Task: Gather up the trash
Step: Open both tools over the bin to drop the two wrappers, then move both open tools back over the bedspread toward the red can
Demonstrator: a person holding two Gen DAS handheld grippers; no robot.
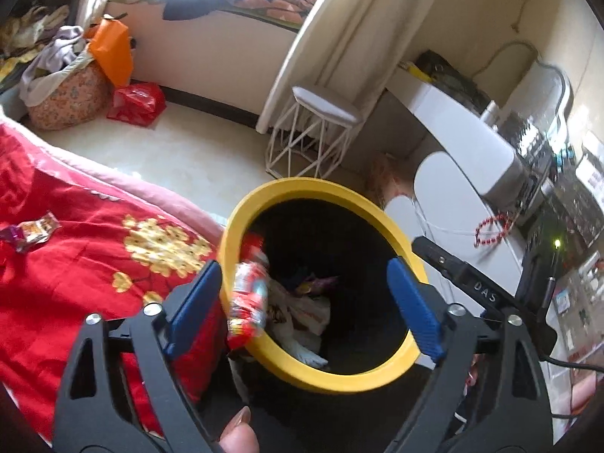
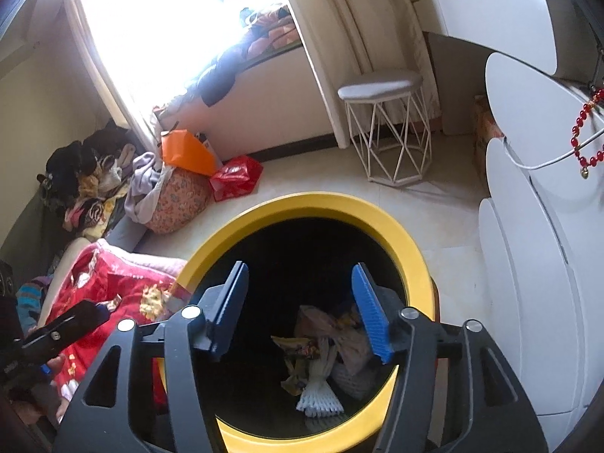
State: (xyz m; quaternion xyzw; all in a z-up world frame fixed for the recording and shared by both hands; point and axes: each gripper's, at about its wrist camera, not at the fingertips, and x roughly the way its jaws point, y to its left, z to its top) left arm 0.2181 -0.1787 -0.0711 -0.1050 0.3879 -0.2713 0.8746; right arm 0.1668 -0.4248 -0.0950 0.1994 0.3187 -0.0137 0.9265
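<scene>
A black trash bin with a yellow rim (image 1: 385, 222) (image 2: 400, 226) stands on the floor beside the red bed. Wrappers and paper (image 2: 321, 355) lie at its bottom. My left gripper (image 1: 302, 302) is open over the bin mouth. A red snack wrapper (image 1: 247, 298), blurred, is in the air by the bin's left rim, free of the fingers. My right gripper (image 2: 302, 309) is open and empty right above the bin. Another small wrapper (image 1: 32, 231) lies on the red bedspread (image 1: 75, 264) at the left.
A white wire-frame stool (image 2: 381, 128) stands on the floor behind the bin. A white dresser (image 2: 528, 264) with a red bead bracelet (image 2: 585, 139) is on the right. Bags and clothes (image 2: 177, 185) are piled under the window.
</scene>
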